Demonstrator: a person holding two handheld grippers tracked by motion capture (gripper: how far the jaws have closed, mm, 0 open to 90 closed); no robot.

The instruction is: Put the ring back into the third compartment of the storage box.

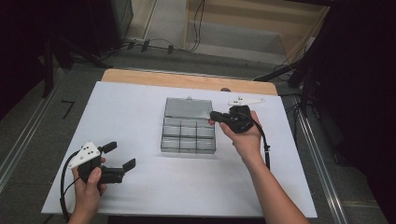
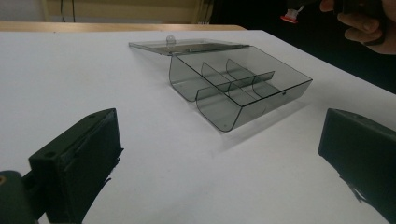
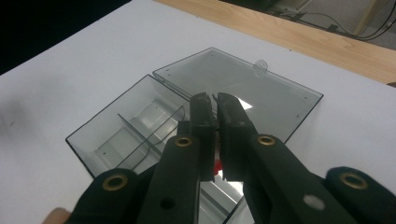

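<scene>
Your right gripper (image 1: 215,116) hangs over the right edge of the clear box (image 1: 188,137), jaws clenched with nothing visibly between them. The box sits mid-table on the white board (image 1: 140,186), its lid (image 1: 187,108) folded flat on the far side. Your left gripper (image 1: 120,156) waits near-left, jaws released and well apart from it. Push on the light box and it may skid, since nothing steadies it. Count: one box, one lid, two grippers (compartments partly hidden).
</scene>
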